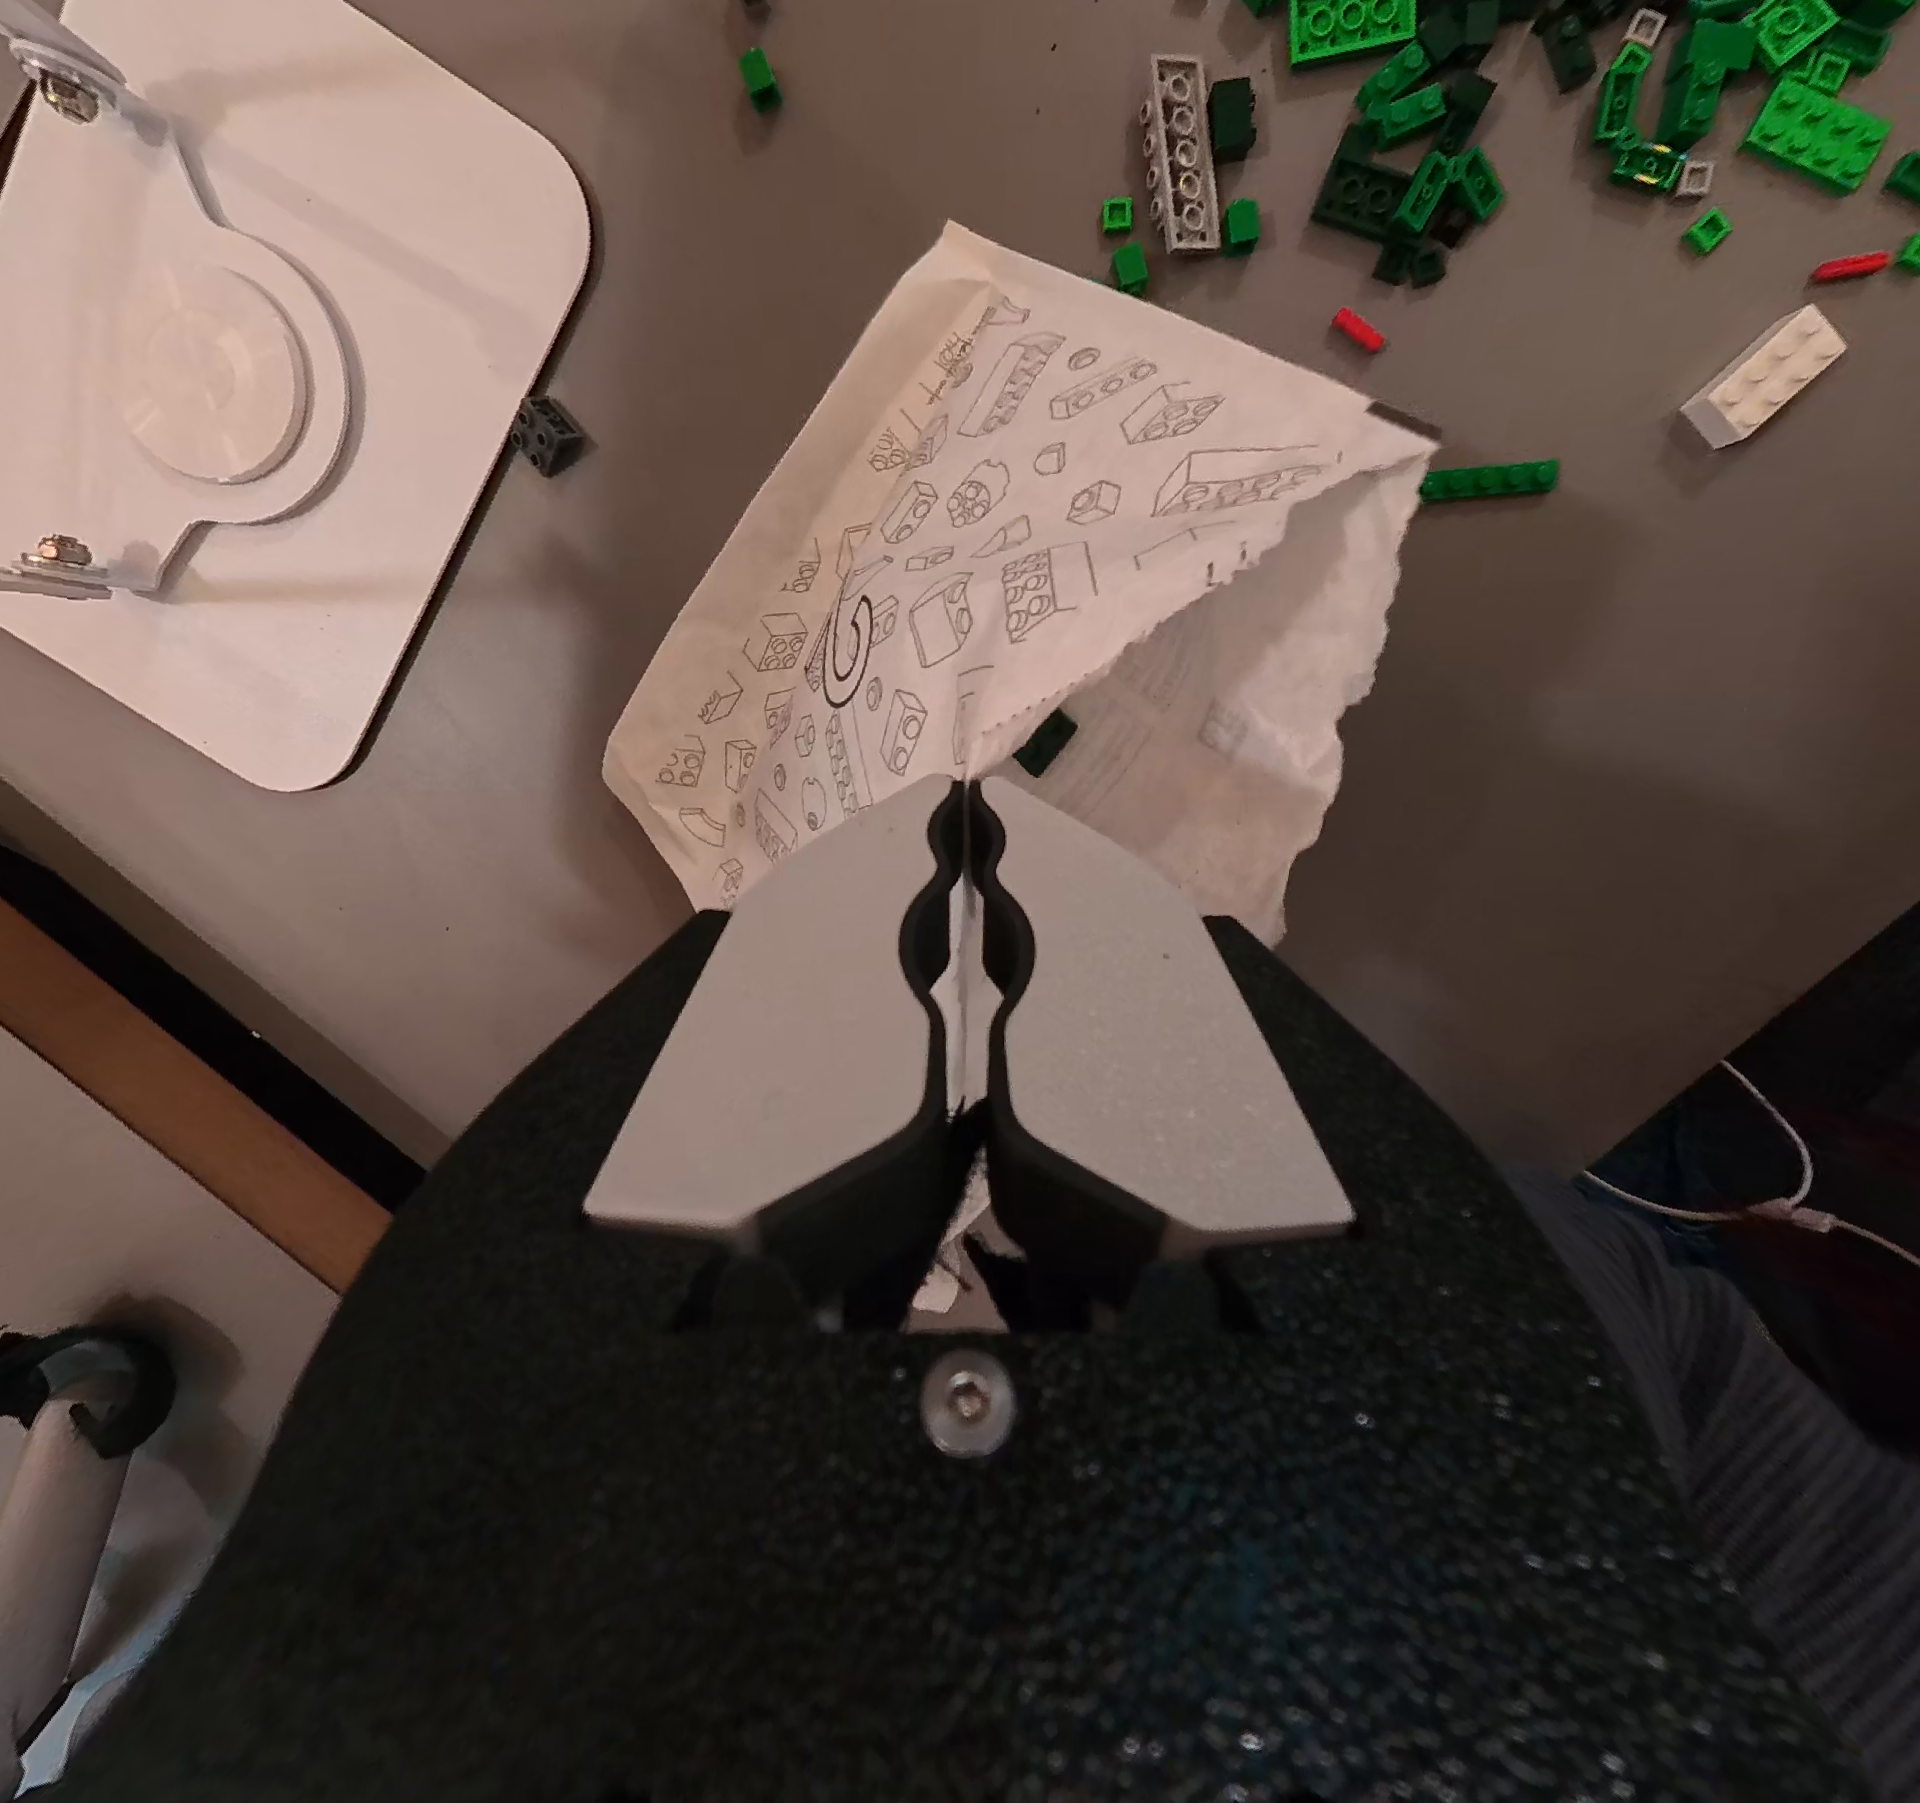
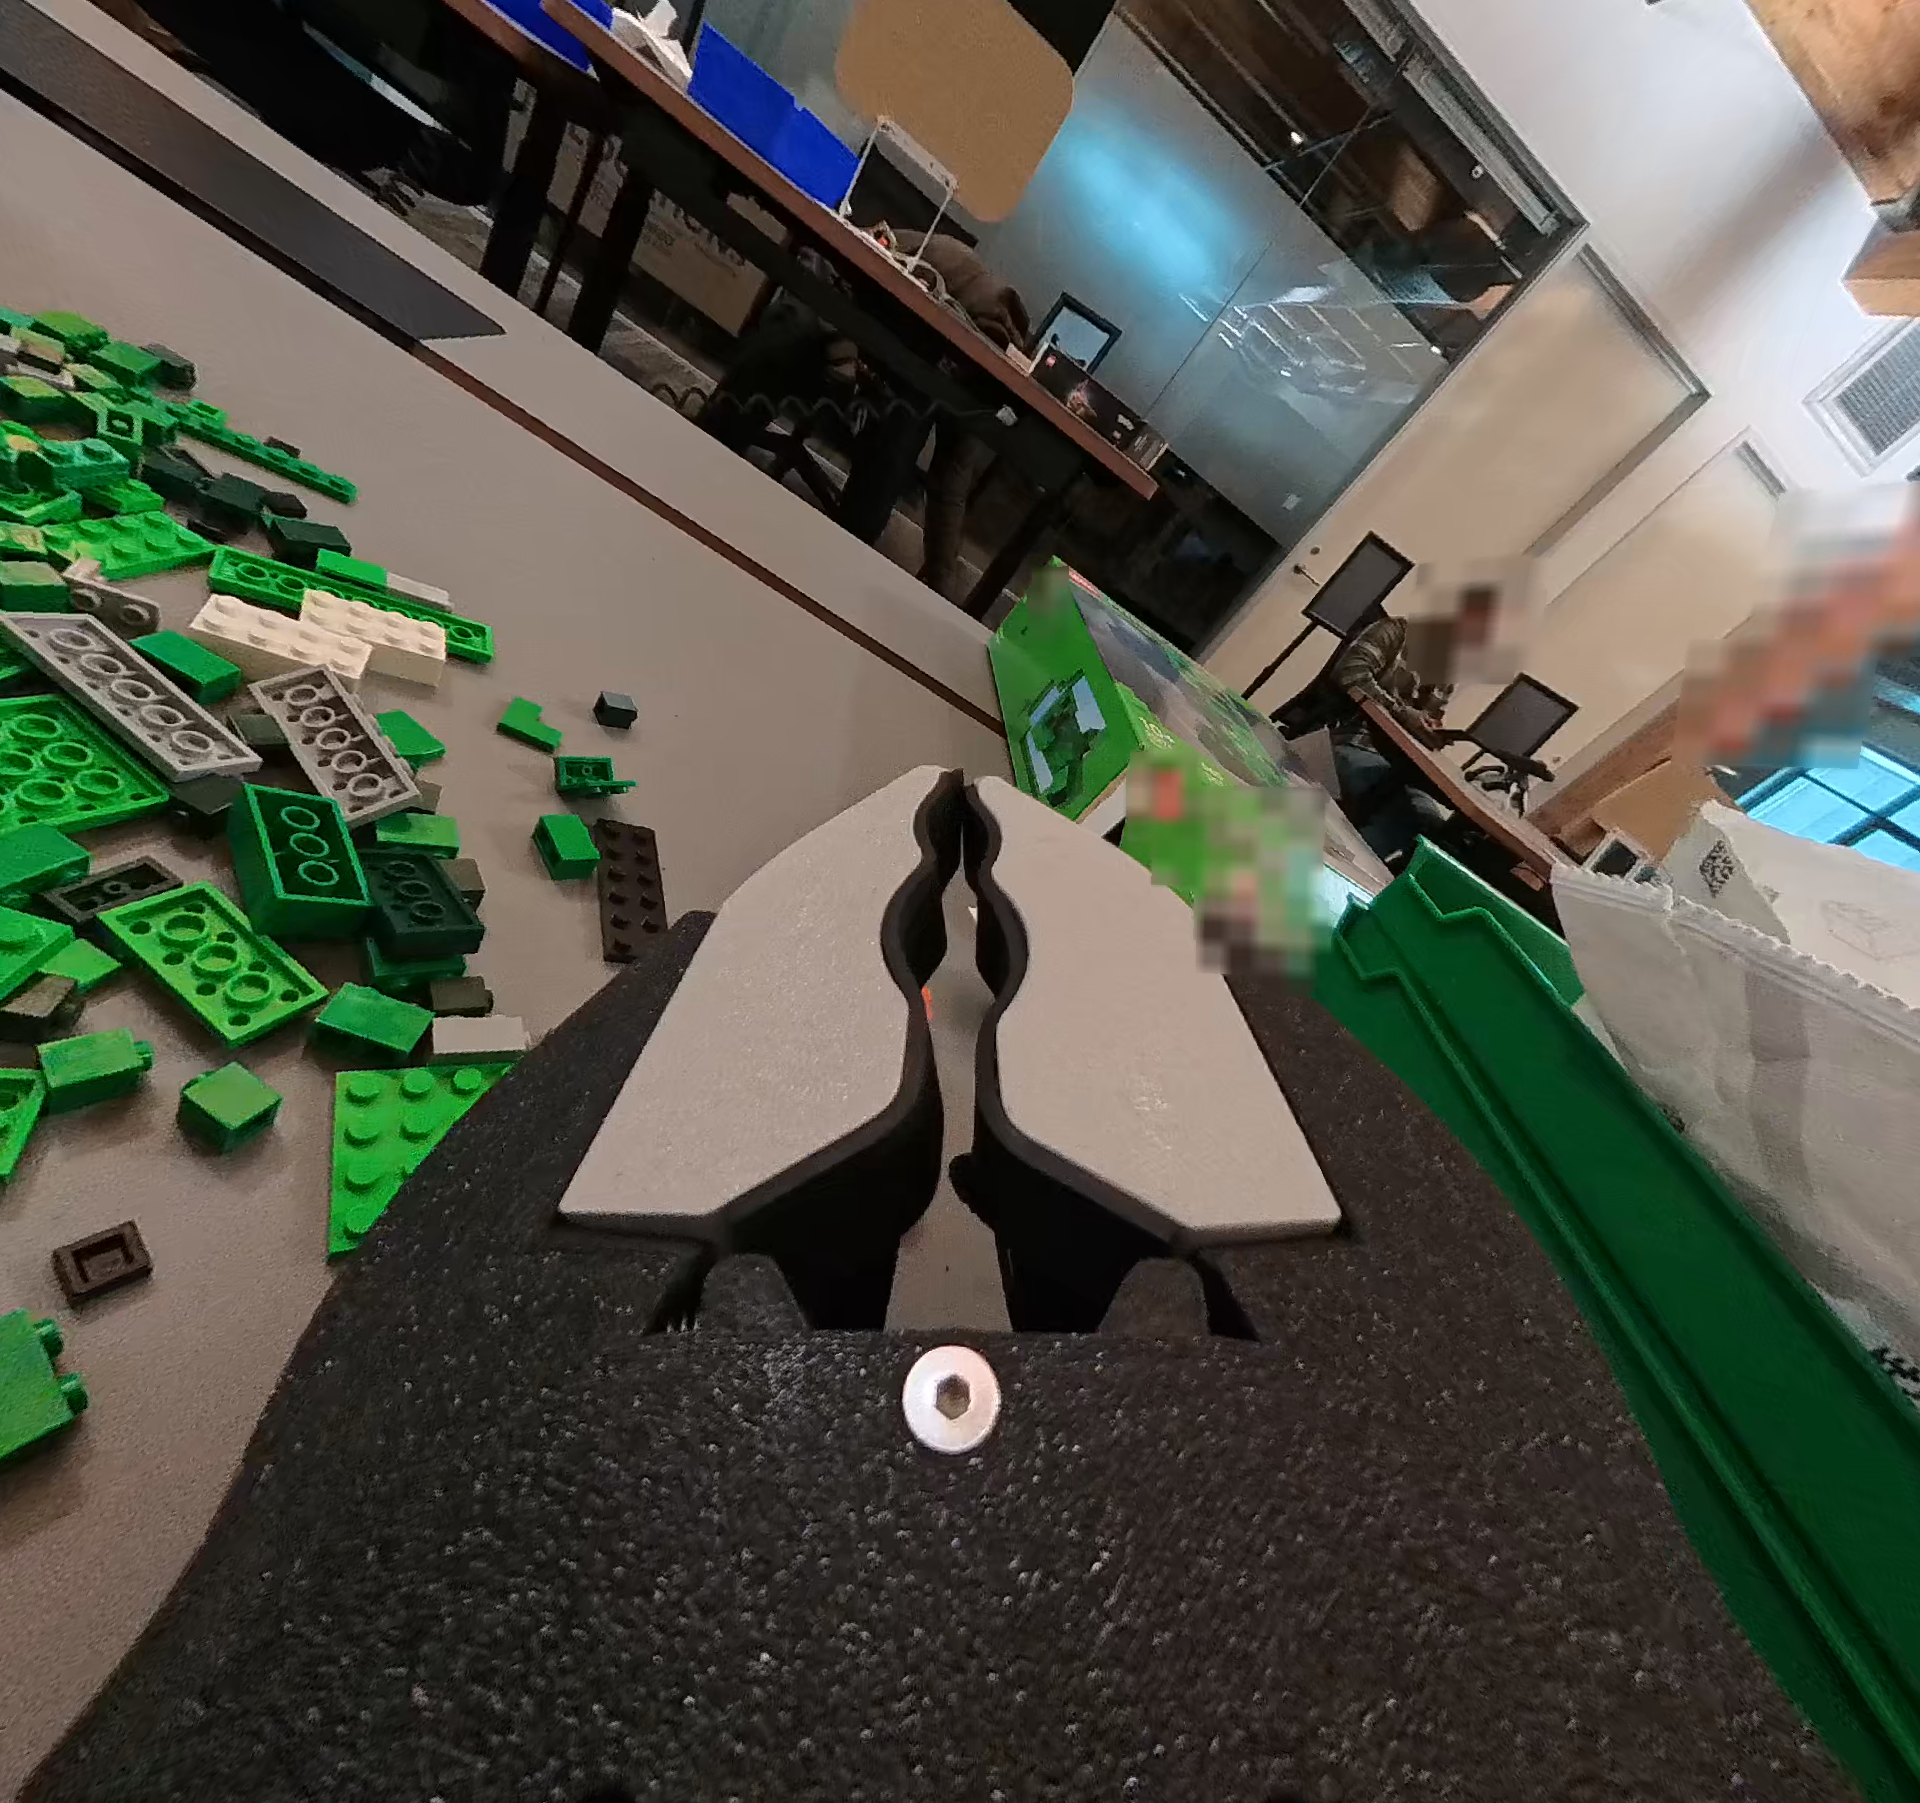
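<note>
My left gripper (image 1: 966, 787) is shut on the torn edge of a white paper bag (image 1: 987, 527) printed with brick outlines. The paper runs down between its pads. The bag hangs open above the grey table (image 1: 675, 143), and a dark green brick (image 1: 1044, 745) shows inside its mouth. My right gripper (image 2: 964, 779) is shut, its tips meet and nothing shows between them. It hovers low over the table (image 2: 675, 610), just right of a pile of green, grey and white bricks (image 2: 208, 766).
Loose bricks (image 1: 1507, 70) lie scattered at the table's far right, with a white brick (image 1: 1766, 371) nearer. A white stand base (image 1: 312, 351) sits at the left. A green bin (image 2: 1610, 1130), a paper bag (image 2: 1766, 1026) and a green box (image 2: 1081, 704) are right of my right gripper. About 50 centimetres separates my left fingertips from my right.
</note>
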Motion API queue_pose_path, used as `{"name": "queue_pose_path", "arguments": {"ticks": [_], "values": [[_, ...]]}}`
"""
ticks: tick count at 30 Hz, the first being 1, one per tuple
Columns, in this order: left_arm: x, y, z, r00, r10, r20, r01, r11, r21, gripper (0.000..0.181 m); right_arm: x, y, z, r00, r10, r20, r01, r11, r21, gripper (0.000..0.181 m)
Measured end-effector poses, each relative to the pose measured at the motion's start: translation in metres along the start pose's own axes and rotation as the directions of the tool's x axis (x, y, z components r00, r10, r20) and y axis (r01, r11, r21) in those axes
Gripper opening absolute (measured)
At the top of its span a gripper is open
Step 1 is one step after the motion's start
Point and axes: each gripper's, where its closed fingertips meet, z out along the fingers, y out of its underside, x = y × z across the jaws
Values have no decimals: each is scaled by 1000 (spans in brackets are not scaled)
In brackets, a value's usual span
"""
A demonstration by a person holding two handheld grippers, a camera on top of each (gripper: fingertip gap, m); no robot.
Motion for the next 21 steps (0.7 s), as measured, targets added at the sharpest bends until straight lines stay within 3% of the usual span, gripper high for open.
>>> {"name": "queue_pose_path", "arguments": {"ticks": [21], "values": [[2,-1,3,1000,7,-9,-7,1000,-14,0,-3,-2,3,1000,4,20,-4,1000,4,0]]}}
